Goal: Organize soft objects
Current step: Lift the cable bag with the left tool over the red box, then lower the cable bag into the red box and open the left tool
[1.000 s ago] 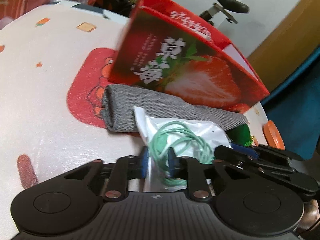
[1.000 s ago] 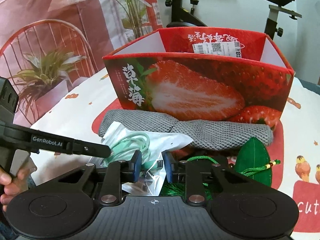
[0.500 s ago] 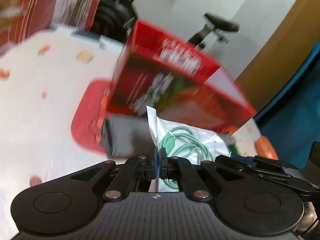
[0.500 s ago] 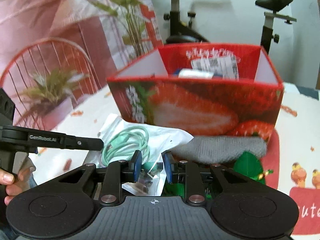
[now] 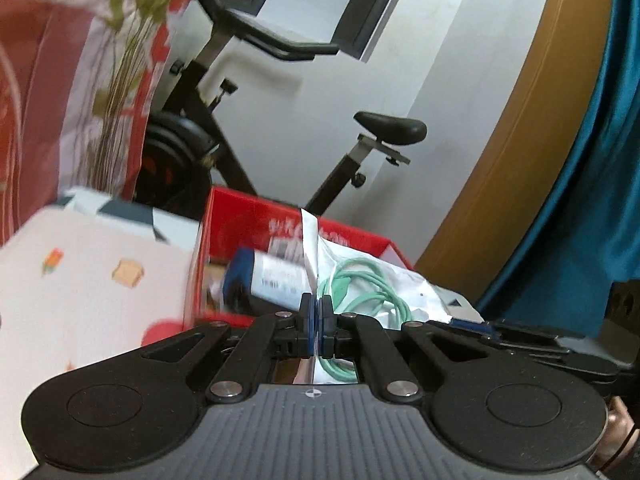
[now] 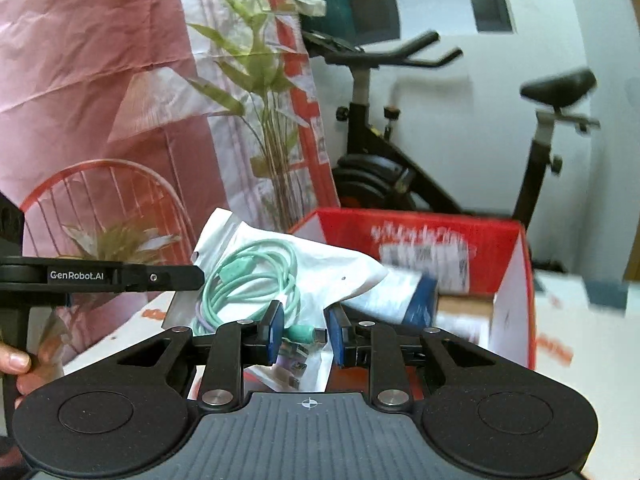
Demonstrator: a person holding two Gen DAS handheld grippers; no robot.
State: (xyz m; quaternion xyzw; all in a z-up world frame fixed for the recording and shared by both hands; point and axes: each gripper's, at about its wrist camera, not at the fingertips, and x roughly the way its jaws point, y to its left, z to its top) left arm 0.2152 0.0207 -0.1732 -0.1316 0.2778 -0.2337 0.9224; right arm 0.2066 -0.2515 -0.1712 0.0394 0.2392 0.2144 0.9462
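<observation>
My left gripper (image 5: 316, 316) is shut on the edge of a clear plastic bag (image 5: 384, 280) holding a coiled mint-green cable. The bag is lifted to the height of the red strawberry box (image 5: 280, 224), at its near rim. In the right wrist view the bag (image 6: 280, 276) hangs in front of my right gripper (image 6: 306, 334), whose jaws stand apart around the bag's lower part with its plugs, pads not pressing it. The left gripper's finger (image 6: 120, 276) reaches in from the left. The box (image 6: 516, 280) holds a blue-and-white tube (image 6: 400, 300).
The table has a white cloth with small printed figures (image 5: 80, 280). An exercise bike (image 6: 400, 160) stands behind the box, and a pink-and-white hanging with plant print (image 6: 120, 80) is at the left. A teal curtain (image 5: 600, 200) is at the right.
The left gripper closed on the bag and raised it from the table in front of the box up to the box's rim. Both grippers rose; the grey cloth and green pouch dropped from view.
</observation>
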